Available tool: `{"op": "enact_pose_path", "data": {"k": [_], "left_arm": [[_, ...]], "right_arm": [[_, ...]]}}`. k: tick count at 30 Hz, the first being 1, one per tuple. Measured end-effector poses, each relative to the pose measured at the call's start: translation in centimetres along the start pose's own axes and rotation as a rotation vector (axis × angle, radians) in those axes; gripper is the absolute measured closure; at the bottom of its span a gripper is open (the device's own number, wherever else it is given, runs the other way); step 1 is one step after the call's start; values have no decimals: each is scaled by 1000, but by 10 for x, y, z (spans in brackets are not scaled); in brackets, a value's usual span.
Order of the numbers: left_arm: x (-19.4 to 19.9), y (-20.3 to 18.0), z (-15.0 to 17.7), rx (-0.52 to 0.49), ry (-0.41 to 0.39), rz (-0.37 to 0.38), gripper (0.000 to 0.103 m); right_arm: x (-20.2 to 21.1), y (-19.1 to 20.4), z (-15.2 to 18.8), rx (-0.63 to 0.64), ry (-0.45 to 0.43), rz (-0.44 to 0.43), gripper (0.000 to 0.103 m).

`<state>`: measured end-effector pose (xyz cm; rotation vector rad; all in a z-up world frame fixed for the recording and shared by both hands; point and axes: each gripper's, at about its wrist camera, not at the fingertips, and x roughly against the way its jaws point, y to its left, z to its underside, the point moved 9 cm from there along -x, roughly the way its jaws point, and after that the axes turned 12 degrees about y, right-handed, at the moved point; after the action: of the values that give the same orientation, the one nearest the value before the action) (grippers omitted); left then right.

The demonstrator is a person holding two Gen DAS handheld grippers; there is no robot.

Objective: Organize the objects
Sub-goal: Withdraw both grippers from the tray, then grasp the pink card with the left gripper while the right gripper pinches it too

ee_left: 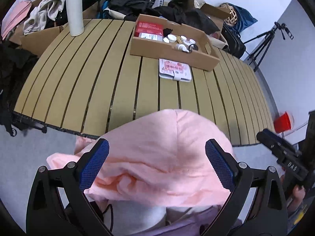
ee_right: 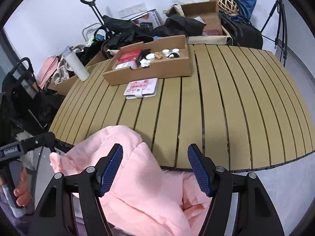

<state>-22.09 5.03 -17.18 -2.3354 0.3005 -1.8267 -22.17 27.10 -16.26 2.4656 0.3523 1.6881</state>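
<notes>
Although spread across most of both views, slatted tabletop [ee_left: 94, 74] nearly bare: only a cardboard tray [ee_left: 173, 49] of small jars and a red packet toward the far side, a white flip-cover case [ee_left: 175, 69] just in front of that tray, and a tall white flask [ee_left: 74, 9] at the far left corner.

Nearest the body, draped over the near edge of the tabletop and spilling down toward the lap: pink cloth [ee_left: 163, 157], bunched and folded, with a seam running away from the camera. Long axis hard to call in this crumpled state; seemingly lengthwise along the near edge, from left tongs toward right.

Left tongs [ee_left: 157, 165] spread wide, pads on either side of the cloth's raised hump, apparently not pinching it; whether the blue pads touch the fabric cannot be told. Straight ahead and centred, so closest to the bulk.

Right tongs [ee_right: 155, 169] also wide open, holding nothing. Cloth offset to its left: left pad over the fabric, right pad over bare slats and the table edge.

Likely next: closing the left tongs on the hump, then shifting the right tongs leftward for a second hold before lifting or folding. Risk of grabbing only one loose layer.
</notes>
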Motion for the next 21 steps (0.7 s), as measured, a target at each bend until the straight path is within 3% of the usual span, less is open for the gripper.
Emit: {"op": "enact_pose_path", "data": {"k": [4, 9, 11, 13, 15, 17, 20, 21], "left_arm": [[0, 7, 9, 10, -10, -11, 6], [-13, 22, 1, 14, -1, -85, 6], [-14, 24, -11, 18, -28, -68, 6], [-23, 18, -35, 4, -45, -5, 6], [-40, 19, -62, -3, -45, -36, 8], [-60, 17, -89, -15, -42, -76, 31], [-94, 1, -138, -67, -71, -19, 53], [-106, 0, -149, -68, -62, -22, 58]], "right_arm": [[2, 10, 0, 8, -10, -18, 31], [1, 14, -1, 6, -45, -79, 31], [-9, 10, -1, -6, -54, -101, 31], [-27, 5, -4, -5, -29, -84, 31], [-45, 4, -14, 30, -18, -64, 31], [-58, 8, -34, 52, -35, -102, 31], [-80, 11, -74, 68, -71, -118, 35], [-88, 11, -83, 69, -69, -107, 47]]}}
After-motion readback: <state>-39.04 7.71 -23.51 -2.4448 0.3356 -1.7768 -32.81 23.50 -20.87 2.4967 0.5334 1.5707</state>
